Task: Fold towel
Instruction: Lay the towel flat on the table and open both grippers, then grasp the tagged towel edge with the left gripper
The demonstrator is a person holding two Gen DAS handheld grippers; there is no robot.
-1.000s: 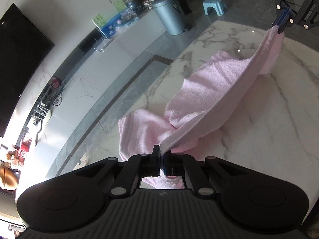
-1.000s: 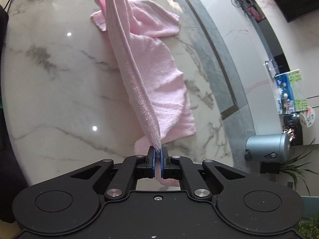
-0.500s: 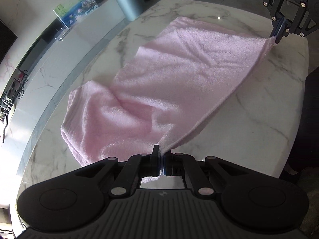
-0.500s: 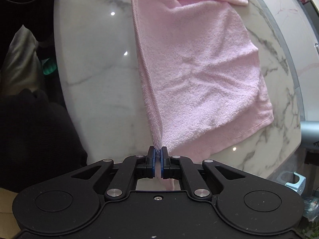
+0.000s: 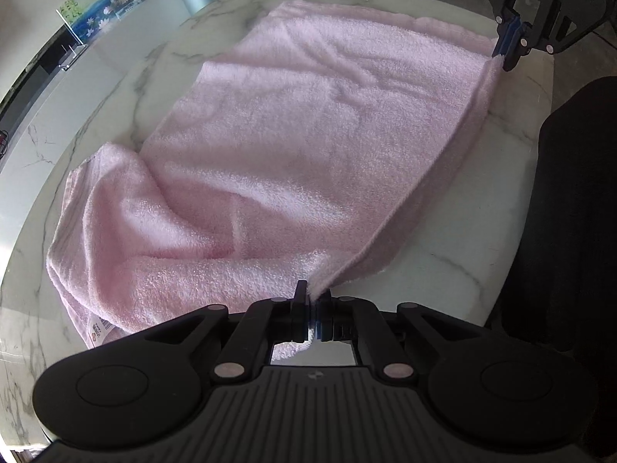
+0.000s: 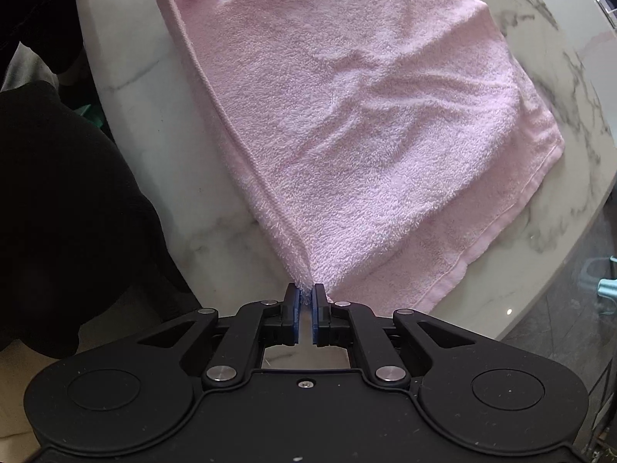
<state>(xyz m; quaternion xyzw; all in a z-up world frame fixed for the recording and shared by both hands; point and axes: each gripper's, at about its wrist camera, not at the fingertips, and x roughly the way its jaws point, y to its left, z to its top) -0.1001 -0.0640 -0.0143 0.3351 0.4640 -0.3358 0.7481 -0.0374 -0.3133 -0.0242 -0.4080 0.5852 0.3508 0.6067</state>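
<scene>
Left wrist view shows the left gripper (image 5: 312,301) at bottom centre, its jaws pinched tight on one corner of the pink towel (image 5: 300,135), which lies spread over the marble desk (image 5: 455,254) with a rumpled fold at lower left. At the upper right of that frame the right gripper (image 5: 501,52) clamps the corner at the other end of the same edge. Right wrist view has the right gripper (image 6: 306,297) at bottom centre, blue pads nipping the towel (image 6: 366,108) corner, the cloth lying doubled across the desk (image 6: 154,123).
</scene>
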